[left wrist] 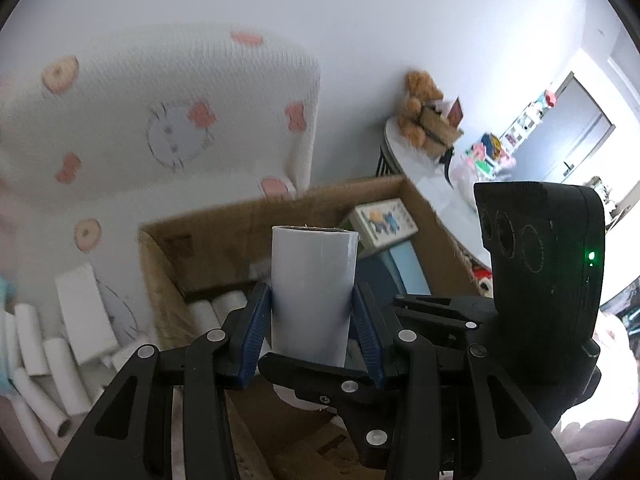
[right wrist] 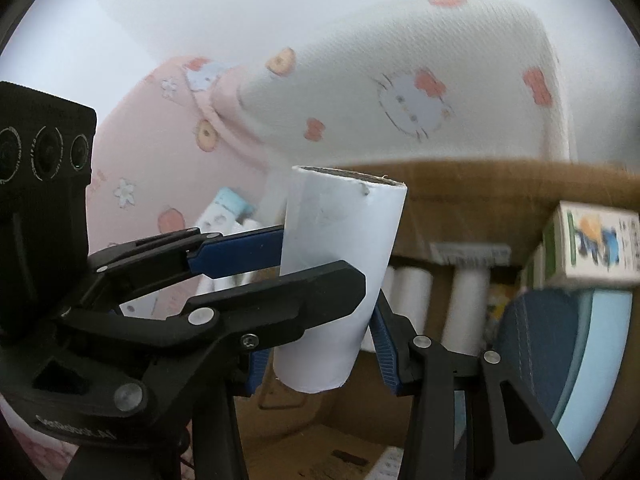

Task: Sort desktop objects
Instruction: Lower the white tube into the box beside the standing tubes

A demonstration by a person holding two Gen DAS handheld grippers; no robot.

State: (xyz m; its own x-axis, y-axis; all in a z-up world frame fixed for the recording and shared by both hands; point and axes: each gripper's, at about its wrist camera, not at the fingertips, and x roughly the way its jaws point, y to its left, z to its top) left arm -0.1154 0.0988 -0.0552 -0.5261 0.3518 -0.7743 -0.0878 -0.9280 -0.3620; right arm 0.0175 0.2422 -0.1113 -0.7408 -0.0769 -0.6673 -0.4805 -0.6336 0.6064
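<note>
1. A white paper tube (left wrist: 312, 296) stands upright between the blue pads (left wrist: 253, 328) of the left gripper (left wrist: 312, 320), which is clamped on its 2 sides at the lower half.
2. In the right wrist view the same white paper tube (right wrist: 340, 280) tilts slightly, and the right gripper (right wrist: 320, 336) also grips it low down, its blue pads (right wrist: 384, 344) pressing the tube from either side; the left gripper's black finger crosses in front of it.
3. So both grippers hold 1 tube at once, over the open cardboard box (left wrist: 240, 216).
4. Inside the box lie more white tubes (left wrist: 218, 306), a printed carton (left wrist: 384, 222) and a blue object (left wrist: 396, 276) beside it.
5. Outside the box, to the left, a heap of loose white tubes (left wrist: 44, 356) lies on the bedding.
6. Behind the box rises a white pillow (left wrist: 168, 108) with pink bows and a cartoon cat face.
7. Farther right, a round table (left wrist: 432, 176) carries a brown plush bear (left wrist: 416, 112).
</note>
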